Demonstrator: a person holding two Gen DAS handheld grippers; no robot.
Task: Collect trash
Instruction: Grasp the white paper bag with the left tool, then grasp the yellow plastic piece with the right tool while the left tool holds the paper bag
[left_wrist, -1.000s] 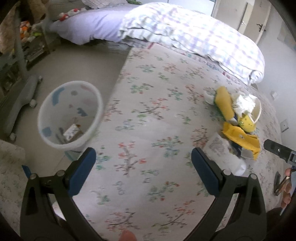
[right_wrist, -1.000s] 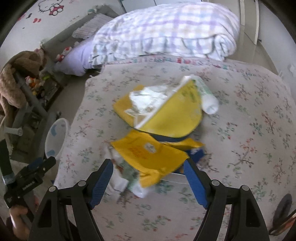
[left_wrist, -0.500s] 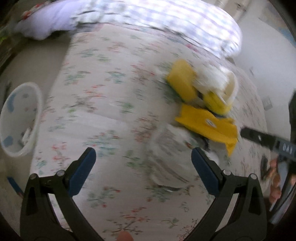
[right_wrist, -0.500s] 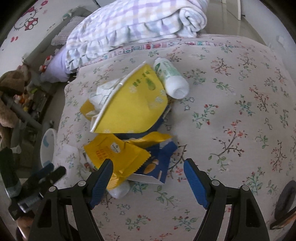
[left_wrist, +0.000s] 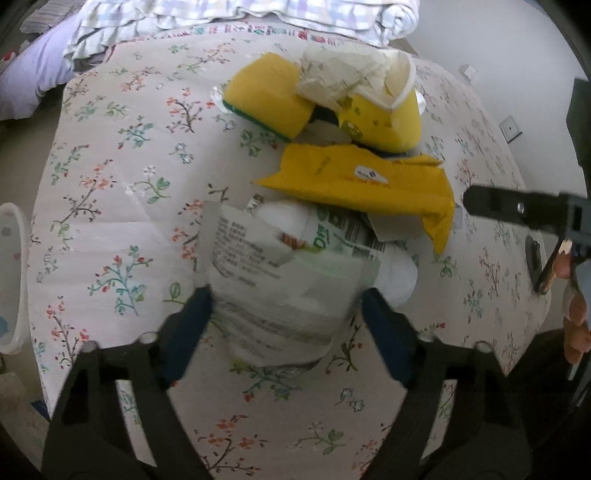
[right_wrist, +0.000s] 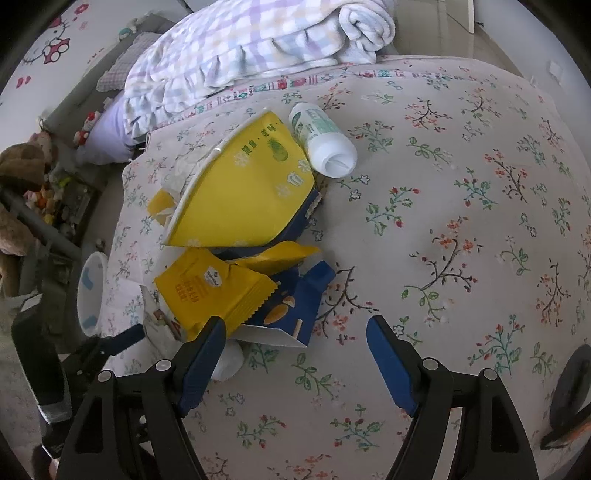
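Clear printed wrapper (left_wrist: 280, 295) lies, seemingly lengthwise, between closing left hand-held gripper (left_wrist: 286, 321).

Floral bed (right_wrist: 480, 221), plaid quilt (right_wrist: 258, 48)

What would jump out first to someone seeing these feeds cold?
A heap of bright yellow packaging in the middle of the floral bedspread, with a white bottle lying at its far edge. Nearer, the left gripper has its jaws closing around a crinkled clear wrapper. A white bin stands on the floor beside the bed.
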